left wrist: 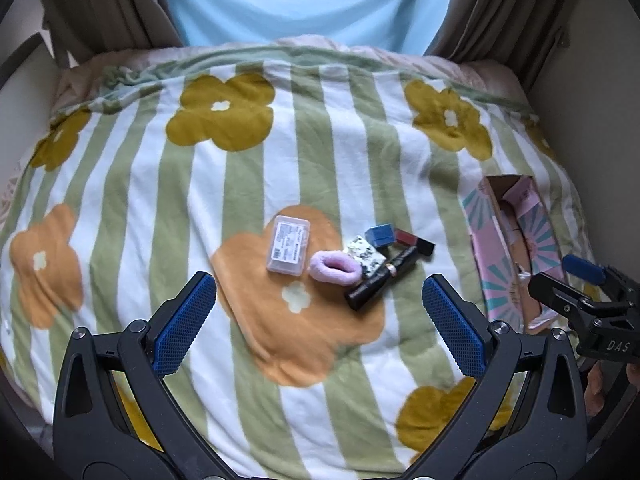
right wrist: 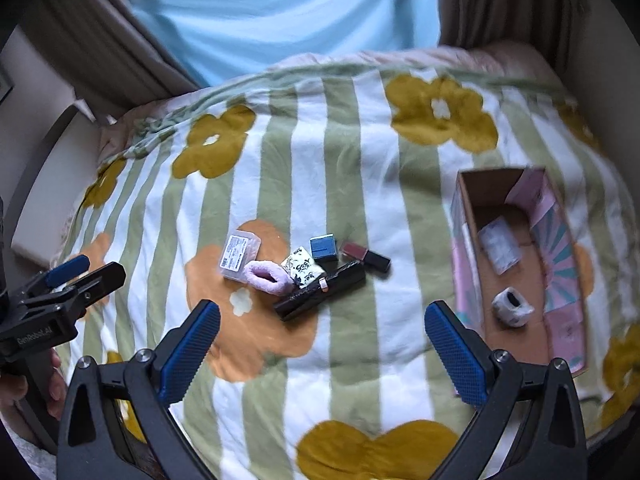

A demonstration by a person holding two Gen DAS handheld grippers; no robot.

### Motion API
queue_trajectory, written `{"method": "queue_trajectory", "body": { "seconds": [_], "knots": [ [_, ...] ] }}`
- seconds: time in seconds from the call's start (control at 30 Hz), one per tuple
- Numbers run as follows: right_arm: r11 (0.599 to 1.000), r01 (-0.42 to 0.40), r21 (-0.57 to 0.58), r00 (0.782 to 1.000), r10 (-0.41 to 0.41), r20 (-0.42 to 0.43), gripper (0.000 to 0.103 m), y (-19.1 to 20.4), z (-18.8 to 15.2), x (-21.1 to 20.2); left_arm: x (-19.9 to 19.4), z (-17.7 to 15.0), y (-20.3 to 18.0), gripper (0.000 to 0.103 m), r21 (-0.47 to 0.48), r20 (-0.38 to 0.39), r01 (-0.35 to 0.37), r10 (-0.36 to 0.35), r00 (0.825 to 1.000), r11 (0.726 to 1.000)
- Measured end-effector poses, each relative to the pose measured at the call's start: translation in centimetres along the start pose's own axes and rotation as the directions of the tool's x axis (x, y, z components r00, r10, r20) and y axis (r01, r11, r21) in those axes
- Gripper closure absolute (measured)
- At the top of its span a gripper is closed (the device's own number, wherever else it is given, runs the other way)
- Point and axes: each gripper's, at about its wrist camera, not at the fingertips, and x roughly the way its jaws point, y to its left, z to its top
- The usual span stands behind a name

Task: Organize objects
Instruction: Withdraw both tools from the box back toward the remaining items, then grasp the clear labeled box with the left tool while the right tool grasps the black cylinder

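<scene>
While I hold both grippers over the blanket [left wrist: 248,184], my left gripper [left wrist: 320,320] is spread wide and holds nothing, and my right gripper [right wrist: 322,340] is spread wide too — nothing sits between its blue pads [right wrist: 192,350]. Just ahead of them a small pile of things lies on an orange flower. On its left is a clear case [left wrist: 289,249], and a purple scrunchie [left wrist: 335,266] touches it. Next comes a white packet [right wrist: 303,267] with black marks, partly under a black tube [right wrist: 322,289] that lies slanted. Behind those sit a blue box [right wrist: 323,247] and a red and black stick [right wrist: 365,256]. Off to my right, well apart from the pile, is an open pink box [right wrist: 464,280] — inside it are a white packet [right wrist: 500,249] and a small white and black thing [right wrist: 512,306].
</scene>
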Motion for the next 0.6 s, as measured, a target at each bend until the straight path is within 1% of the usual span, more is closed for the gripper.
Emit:
{"method": "queue_trajectory", "body": {
  "seconds": [0.13,0.17,0.3,0.37,0.43,0.57,0.6],
  "knots": [
    [0.997,0.013,0.075,0.999,-0.01,-0.045,0.003,-0.2,0.0,4.3,4.5,1.2,1.7,0.001,0.007,-0.054,0.004,-0.004,0.999,1.0],
    [0.994,0.015,0.105,0.998,-0.009,-0.059,0.005,-0.4,0.0,5.6,5.8,1.5,2.1,0.002,0.006,-0.07,0.008,-0.008,0.997,1.0],
    [0.978,0.035,0.207,0.995,-0.015,-0.097,0.007,-1.0,0.0,9.8,10.7,2.3,3.6,0.004,0.001,-0.13,0.019,-0.018,0.991,1.0],
    [0.966,0.052,0.255,0.992,-0.022,-0.12,0.011,-1.3,-0.1,11.8,13.0,2.6,4.1,0.006,-0.004,-0.155,0.02,-0.02,0.988,1.0],
    [0.948,0.067,0.312,0.988,-0.021,-0.151,0.015,-1.7,-0.4,14.1,15.2,2.7,4.6,0.01,0.001,-0.183,0.022,-0.022,0.983,1.0],
    [0.914,0.099,0.393,0.982,-0.026,-0.188,0.026,-2.4,-0.9,17.3,19.5,3.2,5.3,0.013,-0.003,-0.232,0.03,-0.03,0.972,1.0],
    [0.906,0.106,0.41,0.98,-0.025,-0.198,0.026,-2.5,-1.0,18.0,20.6,3.2,5.4,0.015,-0.002,-0.245,0.033,-0.032,0.969,0.999]
  ]
}}
